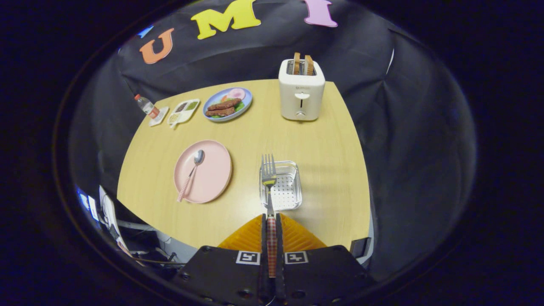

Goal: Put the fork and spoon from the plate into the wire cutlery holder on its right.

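On the pale wooden desk, the round pink plate holds the checked-handled metal spoon, awaiting its turn. To its right, the gripper clamps the checked handle of the metal fork, tines hanging over the clear perforated cutlery holder, apparently lined up for dropping in.

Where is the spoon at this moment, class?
The spoon lies on the pink plate, left of the wire cutlery holder, while the gripper holds the fork over that holder.
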Action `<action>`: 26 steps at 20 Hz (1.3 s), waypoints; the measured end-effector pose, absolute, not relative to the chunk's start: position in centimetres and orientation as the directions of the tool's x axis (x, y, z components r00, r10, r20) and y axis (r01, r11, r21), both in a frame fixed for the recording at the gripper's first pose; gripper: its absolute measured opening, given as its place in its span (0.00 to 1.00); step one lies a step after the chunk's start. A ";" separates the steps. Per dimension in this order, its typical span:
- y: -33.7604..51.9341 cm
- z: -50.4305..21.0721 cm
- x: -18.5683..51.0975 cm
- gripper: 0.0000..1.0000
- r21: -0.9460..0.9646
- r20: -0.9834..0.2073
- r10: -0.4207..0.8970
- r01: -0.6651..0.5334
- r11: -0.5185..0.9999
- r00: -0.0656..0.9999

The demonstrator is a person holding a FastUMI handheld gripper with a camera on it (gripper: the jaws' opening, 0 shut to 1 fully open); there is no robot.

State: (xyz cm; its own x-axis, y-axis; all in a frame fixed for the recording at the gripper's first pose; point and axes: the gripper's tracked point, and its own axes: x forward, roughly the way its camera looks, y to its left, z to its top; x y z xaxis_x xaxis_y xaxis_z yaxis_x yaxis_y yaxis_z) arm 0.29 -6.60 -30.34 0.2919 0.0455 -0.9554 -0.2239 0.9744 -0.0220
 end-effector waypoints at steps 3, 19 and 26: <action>-7.0 -30.9 0.4 0.06 -0.017 -0.981 0.024 -0.207 0.978 0.195; -6.5 -36.6 2.9 0.06 -0.060 -0.973 -0.092 -0.152 0.987 -0.213; -6.1 -36.6 4.0 0.10 -0.098 -0.975 -0.132 -0.189 0.977 -0.177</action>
